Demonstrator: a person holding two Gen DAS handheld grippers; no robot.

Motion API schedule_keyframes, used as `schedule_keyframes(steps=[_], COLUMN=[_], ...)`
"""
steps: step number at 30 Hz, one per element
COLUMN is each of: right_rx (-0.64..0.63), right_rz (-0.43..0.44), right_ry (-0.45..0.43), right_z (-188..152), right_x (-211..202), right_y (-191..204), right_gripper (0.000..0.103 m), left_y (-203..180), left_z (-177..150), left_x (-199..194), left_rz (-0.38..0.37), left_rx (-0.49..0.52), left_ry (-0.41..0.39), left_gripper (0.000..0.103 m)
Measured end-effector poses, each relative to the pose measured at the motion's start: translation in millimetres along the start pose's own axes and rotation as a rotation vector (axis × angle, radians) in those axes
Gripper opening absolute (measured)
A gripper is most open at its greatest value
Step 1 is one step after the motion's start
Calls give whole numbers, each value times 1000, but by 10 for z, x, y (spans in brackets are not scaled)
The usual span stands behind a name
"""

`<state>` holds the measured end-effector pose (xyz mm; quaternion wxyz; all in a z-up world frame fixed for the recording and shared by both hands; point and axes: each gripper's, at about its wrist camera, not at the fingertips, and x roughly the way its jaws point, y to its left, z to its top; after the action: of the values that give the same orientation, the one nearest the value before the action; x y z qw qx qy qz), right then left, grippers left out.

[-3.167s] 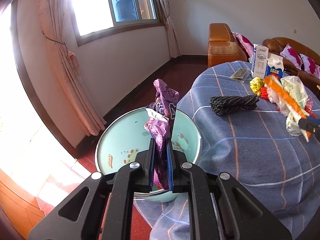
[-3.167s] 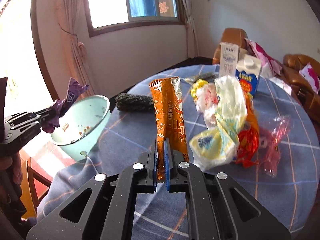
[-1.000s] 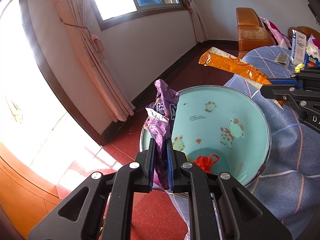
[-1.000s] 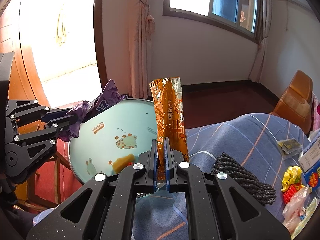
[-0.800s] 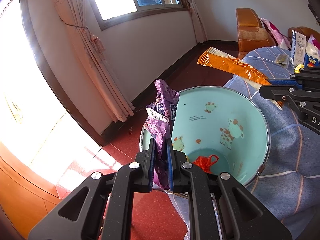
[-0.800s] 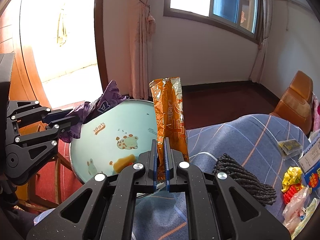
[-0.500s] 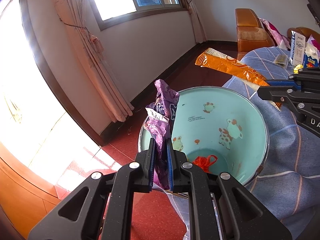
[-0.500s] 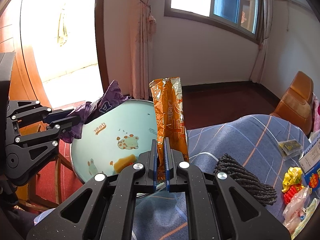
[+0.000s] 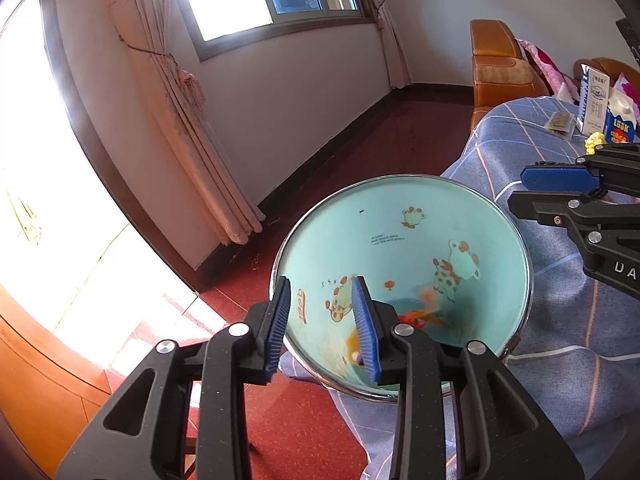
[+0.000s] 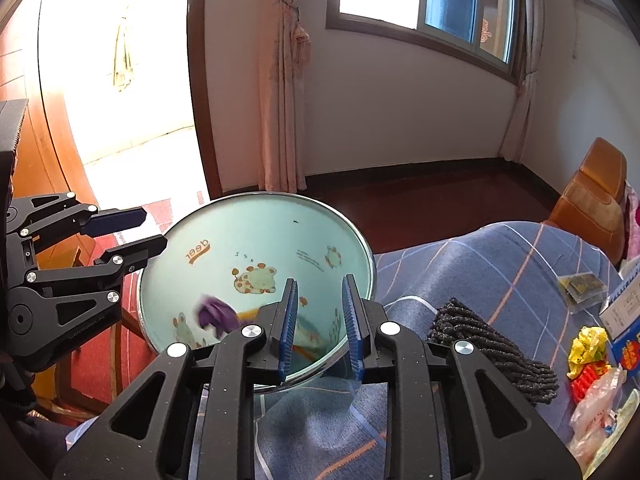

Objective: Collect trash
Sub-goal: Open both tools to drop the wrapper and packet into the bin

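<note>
Purple wrapper [image 10: 214, 314] beyond right hand-held gripper [image 10: 319, 325]

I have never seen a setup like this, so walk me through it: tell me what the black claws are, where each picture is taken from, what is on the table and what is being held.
The black claws are two hand-held grippers, one in each of a person's hands. Each carries a wide-angle camera looking forward along its two blue-padded fingers, so every picture shows its own claw at the bottom.

One picture is from the left gripper, with the right one at its right edge. The other is from the right gripper, with the left one at its left edge.

Both hang open over a pale green bin with cartoon animals, and hold nothing. Inside the bin are a purple wrapper and an orange wrapper, both blurred.

On the checked blue tablecloth lie a dark cloth, cartons and more wrappers.
</note>
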<state>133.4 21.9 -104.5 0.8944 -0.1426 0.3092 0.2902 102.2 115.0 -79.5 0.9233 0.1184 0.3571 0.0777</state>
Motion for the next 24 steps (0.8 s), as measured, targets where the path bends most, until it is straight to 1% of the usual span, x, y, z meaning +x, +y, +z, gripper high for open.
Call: schedule_keyframes(steps=[3, 7, 18, 24], right_rx=[5, 8, 22, 24], right_rz=[-2, -2, -7, -10], right_ry=[-1, -2, -4, -5], right_z=[-1, -22, -42, -68], right_x=[-7, -24, -44, -44], right_y=[2, -2, -50, -45], right_gripper=[25, 26, 29, 35], left_y=[-4, -1, 1, 4], left_z=[2, 4, 4, 0], left_x=[4, -5, 3, 2], left_rz=[0, 4, -3, -2], left_rx=[-2, -6, -7, -11], left_ry=[1, -2, 3, 3], left_gripper=[37, 47, 47, 47])
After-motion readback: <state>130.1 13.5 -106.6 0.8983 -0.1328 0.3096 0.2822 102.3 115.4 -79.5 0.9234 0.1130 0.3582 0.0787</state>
